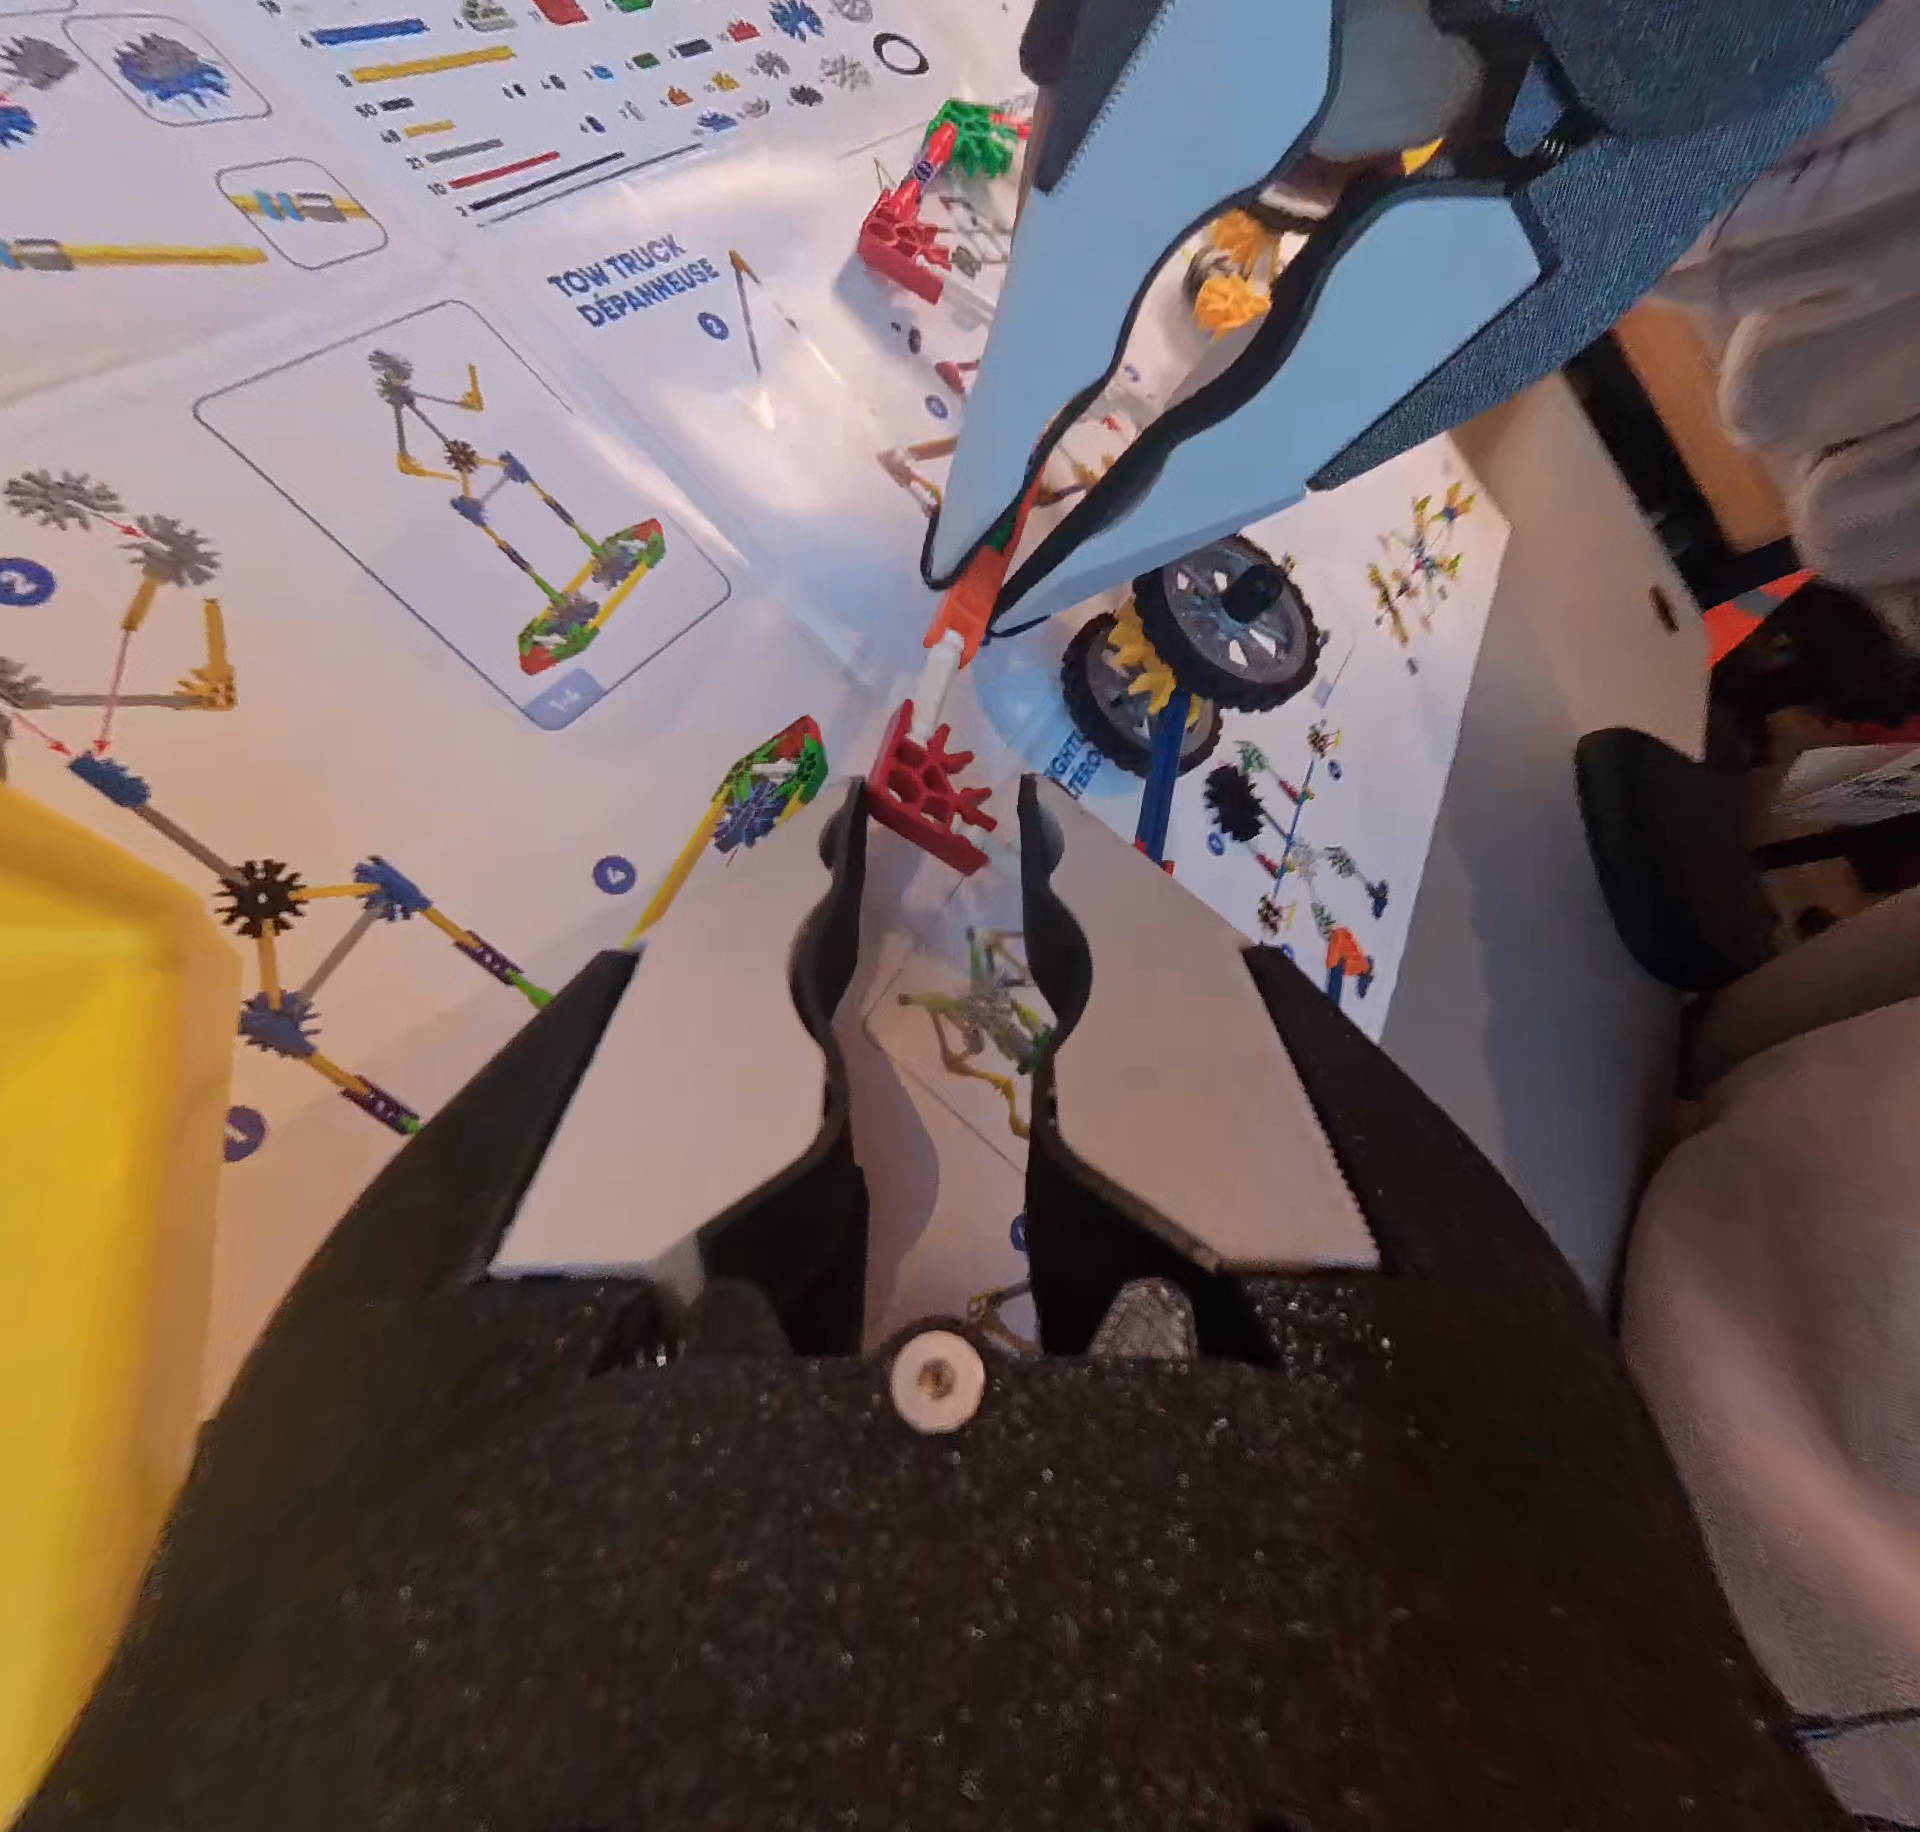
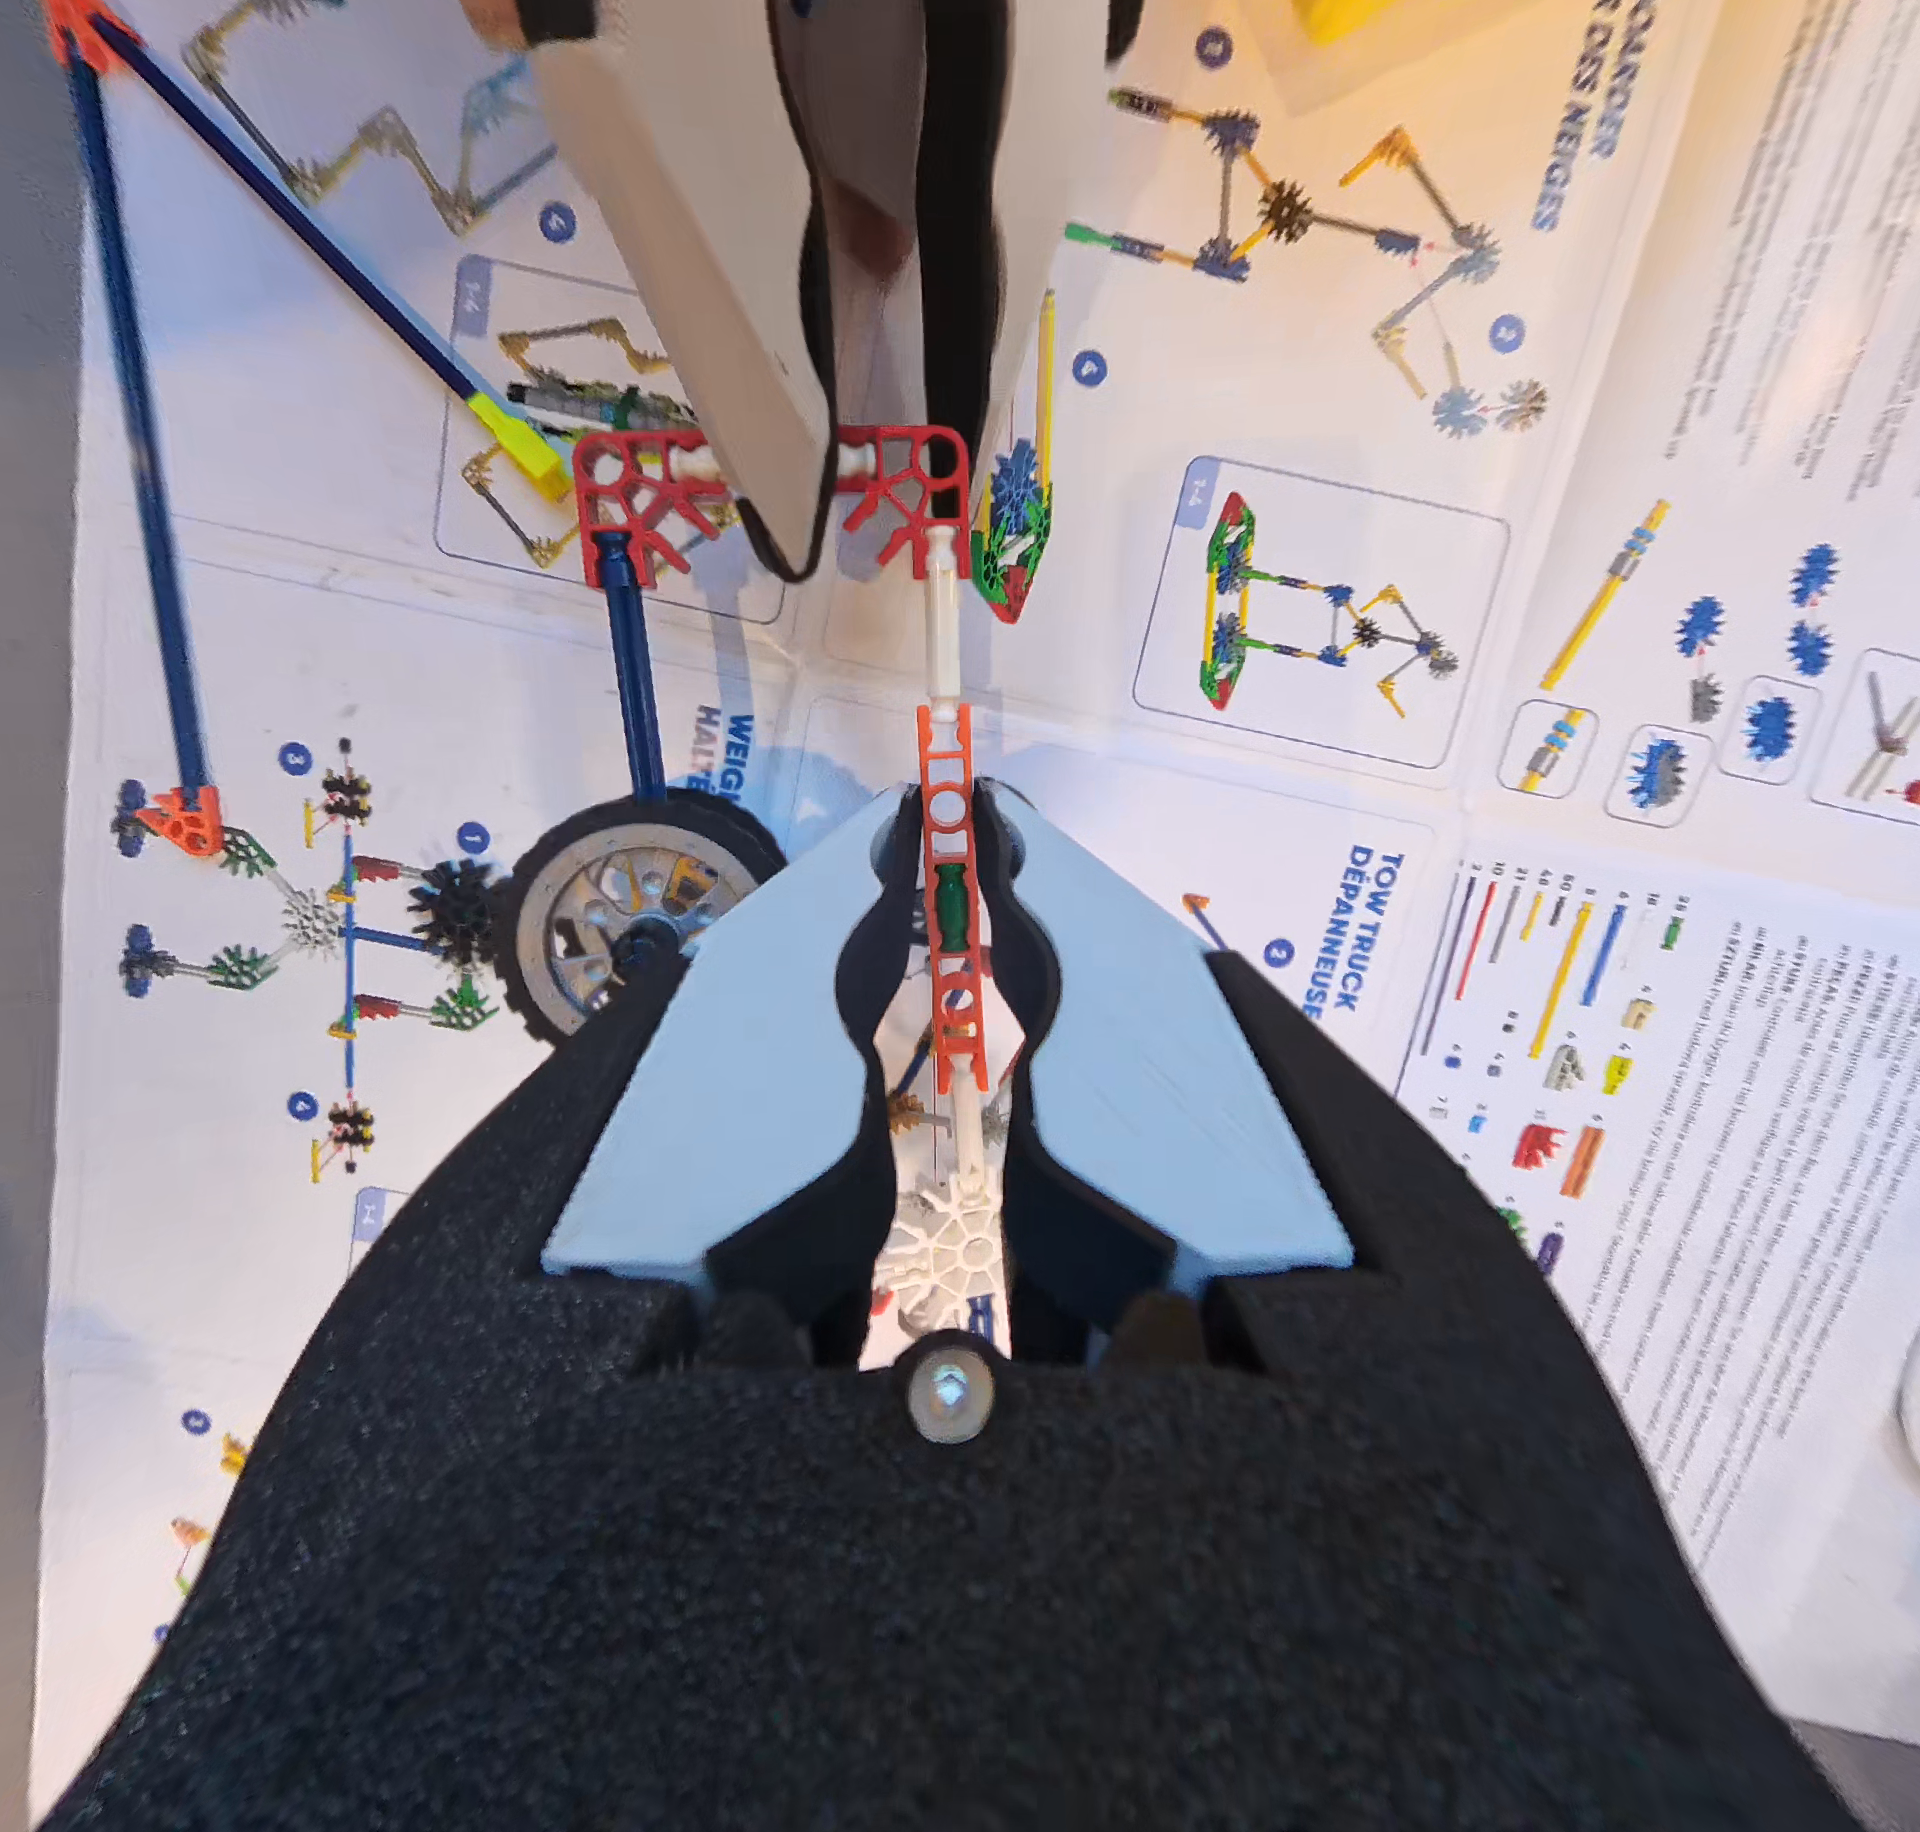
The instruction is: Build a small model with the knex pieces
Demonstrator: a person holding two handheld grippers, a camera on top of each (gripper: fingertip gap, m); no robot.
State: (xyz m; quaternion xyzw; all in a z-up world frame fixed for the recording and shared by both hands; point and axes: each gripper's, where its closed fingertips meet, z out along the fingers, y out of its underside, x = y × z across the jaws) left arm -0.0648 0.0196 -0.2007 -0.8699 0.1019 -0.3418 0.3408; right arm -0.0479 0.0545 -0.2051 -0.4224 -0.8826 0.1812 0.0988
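Rod-and-connector model (image 2: 623, 639), partly built, sits over a large printed instruction sheet (image 2: 1247, 743) that covers the tabletop, with a yellow bin (image 1: 83, 1055) at the sheet's edge on the left gripper's side. Its biggest parts are long blue rods (image 2: 135, 380) that meet at orange corner pieces, and a pair of black-tyred wheels (image 1: 1226, 619) on a shorter blue rod that runs up into a red connector (image 2: 634, 504). A short white piece links that one to a second red connector (image 2: 904, 494), and from this a white rod (image 2: 943, 629) runs straight into the end of an orange strip (image 2: 945, 754). All of these look joined. The strip carries a small green piece (image 2: 951, 904) at its middle, and behind it another white rod leads to a white snowflake connector (image 2: 951, 1242) deep between the right gripper's fingers. The right gripper (image 2: 948, 806) is clenched on the orange strip, its tips pinching it from both sides; the left wrist view shows the same grasp from opposite. The left gripper (image 1: 940, 795) brackets the second red connector, which lies between its tips. One finger seems to touch it and a sliver of gap shows at the other, so a firm grasp cannot be told. The two grippers face each other along the white rod, close but apart.
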